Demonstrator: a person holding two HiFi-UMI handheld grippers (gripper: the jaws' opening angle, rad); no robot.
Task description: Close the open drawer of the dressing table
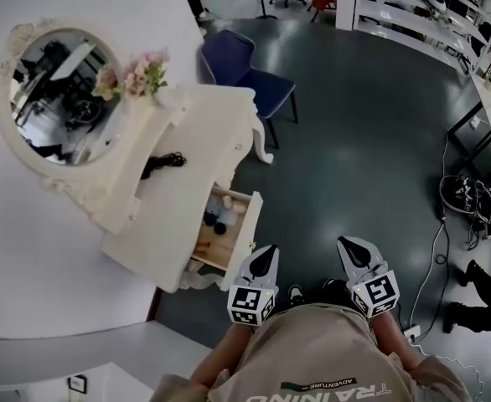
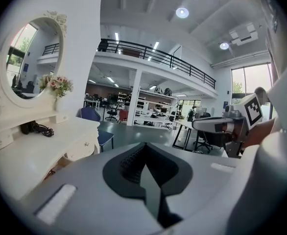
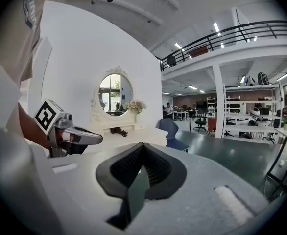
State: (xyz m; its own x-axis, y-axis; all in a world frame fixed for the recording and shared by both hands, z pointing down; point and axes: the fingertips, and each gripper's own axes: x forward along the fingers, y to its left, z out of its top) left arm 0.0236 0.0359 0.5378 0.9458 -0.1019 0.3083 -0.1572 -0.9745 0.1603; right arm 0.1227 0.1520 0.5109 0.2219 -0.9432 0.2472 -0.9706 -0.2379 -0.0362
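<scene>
The white dressing table (image 1: 174,199) stands against the wall, carrying an oval mirror (image 1: 61,95), a posy of pink flowers (image 1: 141,74) and a black cord (image 1: 163,164) on its top. Its drawer (image 1: 247,229) is pulled out at the near right corner, showing a wooden floor with small items inside. The left gripper (image 1: 268,251) hangs just beside the drawer front and the right gripper (image 1: 350,245) is further right. Each has its jaws pressed together on nothing. A blue chair (image 1: 245,69) sits beyond the table.

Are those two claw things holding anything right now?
No. The left gripper and right gripper are both shut and empty, neither touching the open drawer.
</scene>
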